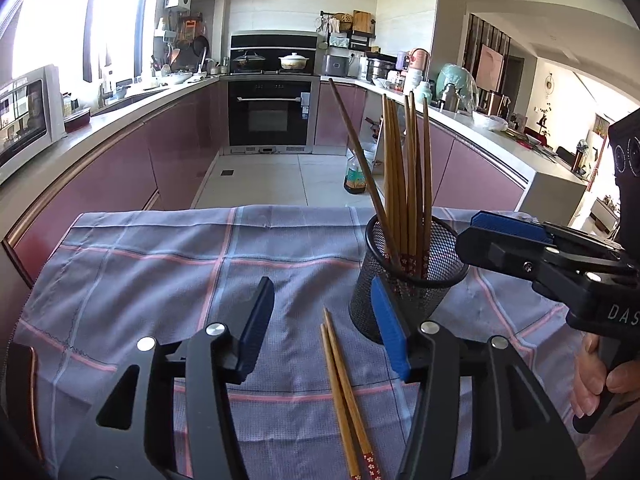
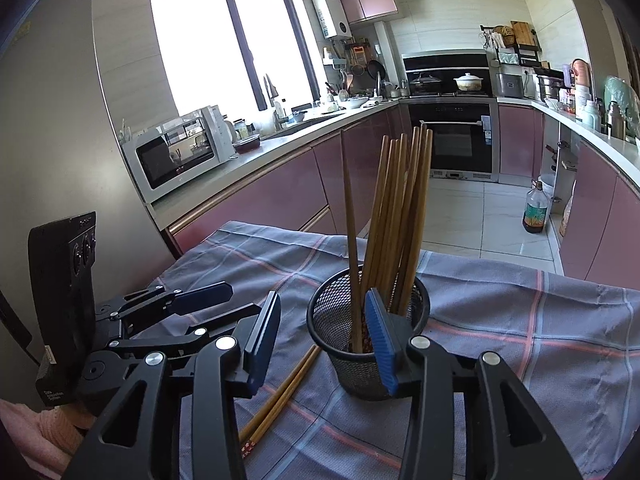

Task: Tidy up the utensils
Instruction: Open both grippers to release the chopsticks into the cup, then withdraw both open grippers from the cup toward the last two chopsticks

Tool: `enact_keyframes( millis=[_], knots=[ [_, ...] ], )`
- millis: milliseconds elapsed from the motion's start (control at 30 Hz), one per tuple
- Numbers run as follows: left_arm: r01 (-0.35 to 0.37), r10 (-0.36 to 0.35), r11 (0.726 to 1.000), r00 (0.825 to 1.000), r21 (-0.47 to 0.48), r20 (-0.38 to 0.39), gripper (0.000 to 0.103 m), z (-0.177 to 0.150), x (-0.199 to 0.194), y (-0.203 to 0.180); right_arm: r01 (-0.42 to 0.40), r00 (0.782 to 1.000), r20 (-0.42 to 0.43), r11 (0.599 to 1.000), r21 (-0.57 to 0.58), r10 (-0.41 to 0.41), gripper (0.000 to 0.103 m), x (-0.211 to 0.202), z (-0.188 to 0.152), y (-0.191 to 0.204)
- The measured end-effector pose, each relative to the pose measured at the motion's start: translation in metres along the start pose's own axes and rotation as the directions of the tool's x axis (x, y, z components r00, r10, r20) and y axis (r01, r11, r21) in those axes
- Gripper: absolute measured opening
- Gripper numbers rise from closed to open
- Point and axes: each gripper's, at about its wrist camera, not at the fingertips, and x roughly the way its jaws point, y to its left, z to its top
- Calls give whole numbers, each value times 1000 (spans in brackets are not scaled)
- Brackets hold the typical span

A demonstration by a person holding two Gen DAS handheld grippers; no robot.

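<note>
A black mesh cup [image 1: 412, 280] stands on the checked cloth and holds several brown chopsticks [image 1: 404, 168], one leaning left. Two more chopsticks [image 1: 344, 396] lie side by side on the cloth just left of the cup, their tips between the fingers of my left gripper [image 1: 320, 292]. That gripper is open and touches nothing. My right gripper [image 2: 323, 304] is open too, close in front of the cup [image 2: 332, 320], its right finger overlapping the cup's front. In the right wrist view the loose pair [image 2: 280, 396] lies below its left finger, and the left gripper [image 2: 244, 300] is at the left.
The grey-blue cloth [image 1: 160, 280] with pink lines covers the table up to its far edge. Beyond are the tiled floor, an oil bottle [image 1: 355, 176], pink cabinets and a microwave [image 2: 180, 152] on the left counter. A hand [image 1: 592, 380] holds the right gripper's handle.
</note>
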Motion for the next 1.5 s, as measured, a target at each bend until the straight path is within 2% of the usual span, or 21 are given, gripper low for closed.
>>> enact_keyframes(
  millis=[233, 467, 867, 1500],
  knots=[
    [-29, 29, 1000, 999, -2, -24, 50, -12, -8, 8, -35, 998, -47, 999, -37, 34, 42, 6, -15, 18],
    [-49, 48, 999, 997, -11, -54, 52, -25, -13, 10, -56, 993, -106, 998, -24, 53, 42, 18, -33, 23],
    [-70, 69, 998, 994, -1, -84, 52, -40, -16, 11, -51, 980, -192, 999, 8, 52, 42, 39, -60, 27],
    [-60, 60, 998, 981, 6, -186, 52, -70, 3, 14, -16, 957, -289, 1000, 27, 23, 39, 66, -80, 24]
  ],
)
